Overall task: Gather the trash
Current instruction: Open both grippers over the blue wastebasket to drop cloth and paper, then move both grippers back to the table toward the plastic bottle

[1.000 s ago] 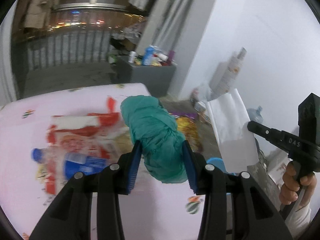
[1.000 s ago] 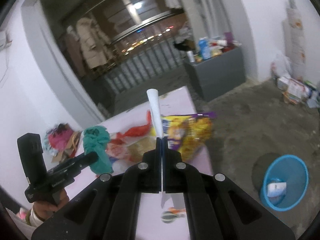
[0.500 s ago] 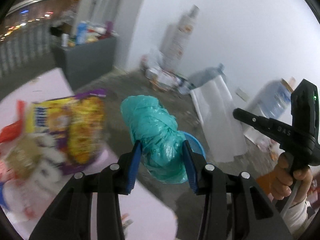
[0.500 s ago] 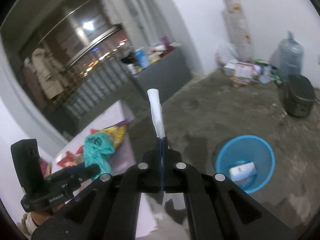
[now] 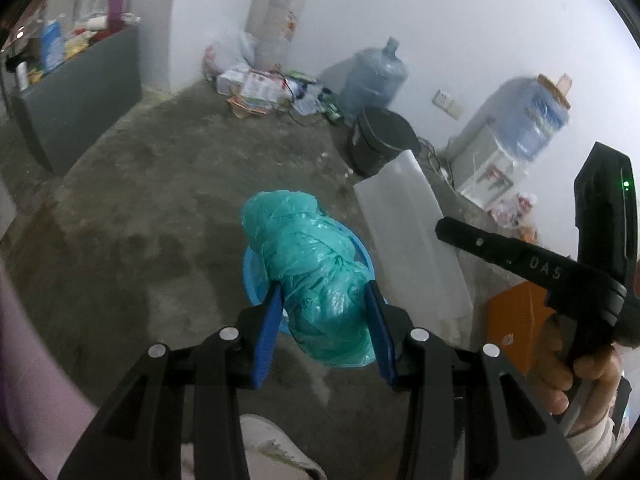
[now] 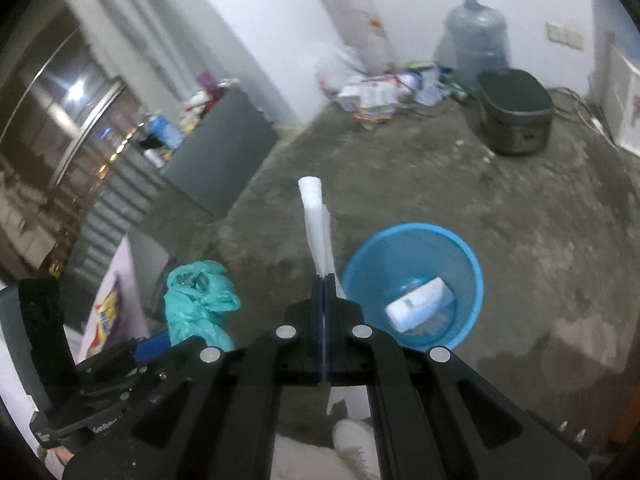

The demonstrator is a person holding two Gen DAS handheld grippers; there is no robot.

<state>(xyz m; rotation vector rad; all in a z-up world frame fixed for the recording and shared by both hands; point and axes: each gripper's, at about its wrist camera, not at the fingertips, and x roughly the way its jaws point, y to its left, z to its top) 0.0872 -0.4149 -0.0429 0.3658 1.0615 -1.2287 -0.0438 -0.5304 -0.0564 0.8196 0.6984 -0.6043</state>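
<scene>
Crumpled teal plastic bag: trash item, bundled into a long wad. Sits between the two blue pads of the left gripper, which are clamped against its sides at the lower half; the upper part sticks out past the fingertips. In the left wrist view it hangs over the round blue plastic waste basket, whose rim shows behind it. In the right wrist view the same bag appears left of the basket, above bare floor.

Flat white translucent plastic sheet: second trash item. Pinched edge-on between the fully closed jaws of the right gripper, standing up out of the fingertips. In the left wrist view its broad face shows, just right of the teal bag, with the right gripper reaching in from the right and a hand on its handle.

Blue waste basket: stands on the grey concrete floor, just right of the right gripper's tips. Holds a white rectangular pack.

Surroundings: black lidded pot, clear blue water jug, loose paper litter at the white wall, grey cabinet, pink table edge.
</scene>
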